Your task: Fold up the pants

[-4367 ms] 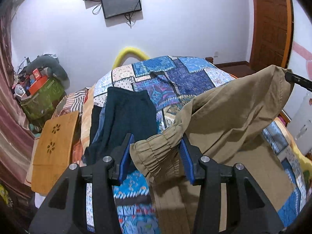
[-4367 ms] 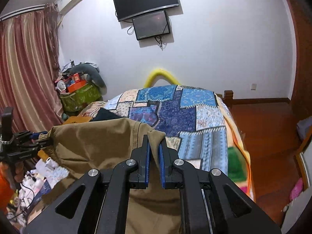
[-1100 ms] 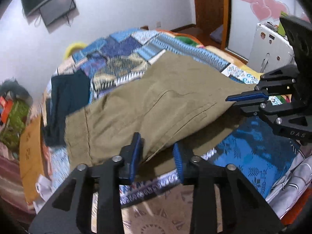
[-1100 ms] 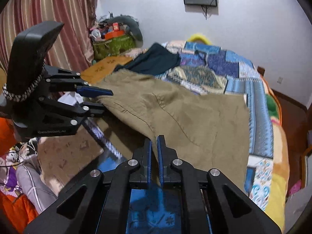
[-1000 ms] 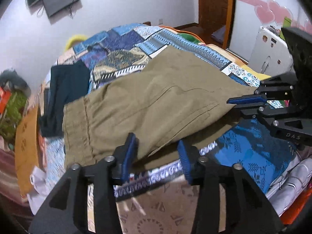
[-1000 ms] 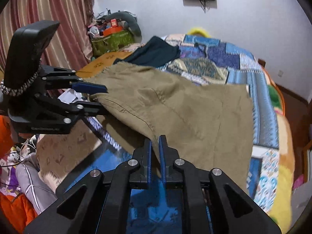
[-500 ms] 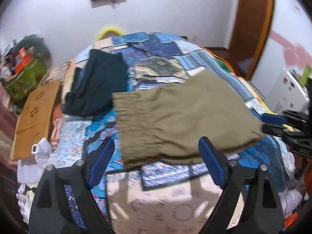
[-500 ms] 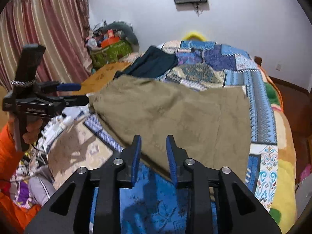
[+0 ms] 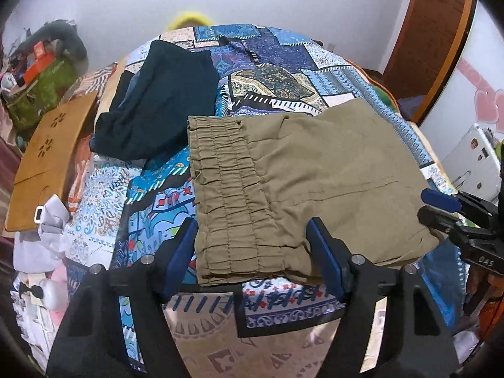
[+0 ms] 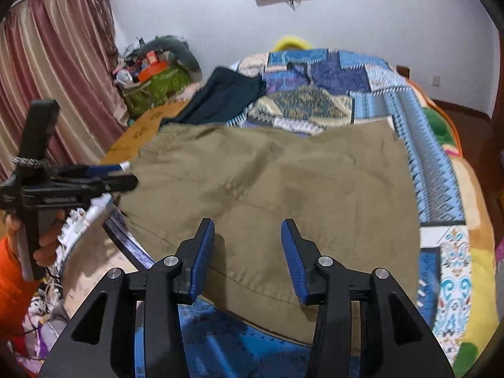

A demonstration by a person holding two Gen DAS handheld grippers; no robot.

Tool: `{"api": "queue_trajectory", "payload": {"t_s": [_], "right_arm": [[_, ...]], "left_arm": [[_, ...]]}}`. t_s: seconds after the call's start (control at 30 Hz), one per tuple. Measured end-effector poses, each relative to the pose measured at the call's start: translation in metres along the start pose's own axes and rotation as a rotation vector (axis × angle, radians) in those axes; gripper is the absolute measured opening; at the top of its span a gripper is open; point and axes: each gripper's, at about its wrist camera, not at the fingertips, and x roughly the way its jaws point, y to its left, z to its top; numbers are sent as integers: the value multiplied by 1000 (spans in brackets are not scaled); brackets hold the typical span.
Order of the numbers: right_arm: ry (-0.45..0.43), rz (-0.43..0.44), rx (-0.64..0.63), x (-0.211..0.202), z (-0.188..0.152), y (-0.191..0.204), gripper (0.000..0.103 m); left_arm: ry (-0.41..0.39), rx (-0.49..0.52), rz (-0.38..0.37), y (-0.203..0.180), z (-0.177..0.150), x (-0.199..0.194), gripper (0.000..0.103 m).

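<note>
The khaki pants (image 9: 315, 182) lie folded flat on the patchwork bedspread (image 9: 277, 53), elastic waistband (image 9: 233, 201) toward the left gripper. My left gripper (image 9: 252, 249) is open, its blue pads either side of the waistband's near corner, holding nothing. In the right wrist view the pants (image 10: 283, 189) spread across the bed. My right gripper (image 10: 247, 252) is open above their near edge and empty. The right gripper also shows in the left wrist view (image 9: 441, 208) at the pants' right edge; the left gripper shows in the right wrist view (image 10: 126, 176) at their left edge.
A dark teal garment (image 9: 157, 100) lies behind the pants on the left. A wooden lap table (image 9: 47, 157) leans at the bed's left side, with clutter and a green bag (image 9: 41, 91) beyond. A wooden door (image 9: 434, 37) and white cabinet (image 9: 472, 160) are on the right.
Both grippers have opened and let go of the pants, which now lie folded on the bed. Both grippers have drawn back a little from the fabric.
</note>
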Motion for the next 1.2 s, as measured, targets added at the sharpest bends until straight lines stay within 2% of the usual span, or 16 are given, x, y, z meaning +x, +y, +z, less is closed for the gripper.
{"api": "queue_trajectory", "payload": {"t_s": [0.1,0.23,0.53,0.63,0.73,0.83,0.93,1.2], "right_arm": [[56,-19,-13,12,-12,-4,40],[59,-30,21,3,-24,-20,42],[84,-144,119,-29,-56,-65,41],[79,-134,146,-42,-63,-72,41],[83,-159,120,-47,-65,-66,41],[92,-165,111,-52,-61,-62,44],[83,-173,98,-59,-53,-61,44],[-40,-204,62,-81,-9,-68,50]], "left_arm": [[7,1,3,4,-4,3,71],[11,-27,-13,12,-9,3,71],[11,-74,-31,17,-16,7,71],[17,-88,-33,17,-16,7,71],[32,-98,-46,19,-14,5,71],[35,-93,-44,19,-9,-3,71],[-6,-67,-16,18,0,-17,71],[-82,-61,45,31,45,-31,72]]}}
